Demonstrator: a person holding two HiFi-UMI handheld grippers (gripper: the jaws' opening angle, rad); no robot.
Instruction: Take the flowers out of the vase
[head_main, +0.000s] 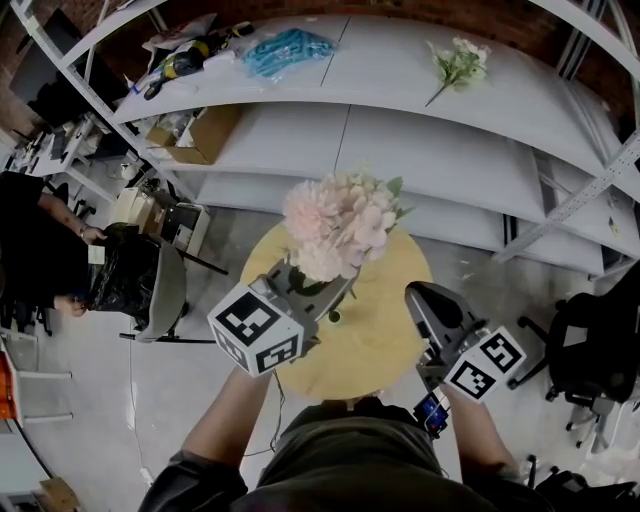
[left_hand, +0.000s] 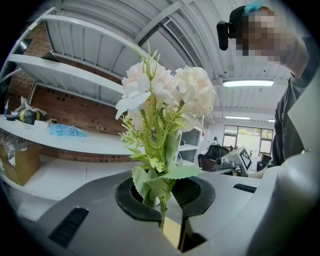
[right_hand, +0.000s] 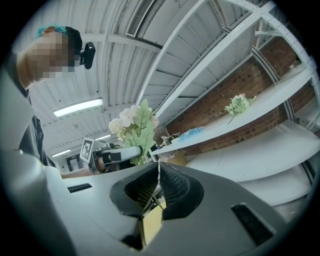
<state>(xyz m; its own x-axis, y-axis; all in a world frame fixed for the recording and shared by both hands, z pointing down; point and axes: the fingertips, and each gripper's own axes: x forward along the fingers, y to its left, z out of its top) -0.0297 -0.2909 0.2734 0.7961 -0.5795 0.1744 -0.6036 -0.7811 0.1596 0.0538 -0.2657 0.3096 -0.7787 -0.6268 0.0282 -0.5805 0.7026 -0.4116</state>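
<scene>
A bunch of pale pink and white flowers (head_main: 335, 225) with green leaves stands above the round wooden table (head_main: 385, 345). My left gripper (head_main: 332, 288) is shut on its stems from the left. In the left gripper view the green stem (left_hand: 162, 207) is pinched between the jaws, and the blooms (left_hand: 170, 92) rise upright above them. My right gripper (head_main: 420, 292) hovers over the table's right side, apart from the bunch, with its jaws together and nothing in them (right_hand: 157, 182). A small dark round thing (head_main: 333, 316) lies on the table under the bunch. I cannot make out the vase.
White shelves run along the back; the top one holds a single flower sprig (head_main: 458, 65) and a blue bundle (head_main: 288, 48). A cardboard box (head_main: 195, 135) sits on a lower shelf. A chair with a black bag (head_main: 140, 280) stands left, an office chair (head_main: 590, 350) right.
</scene>
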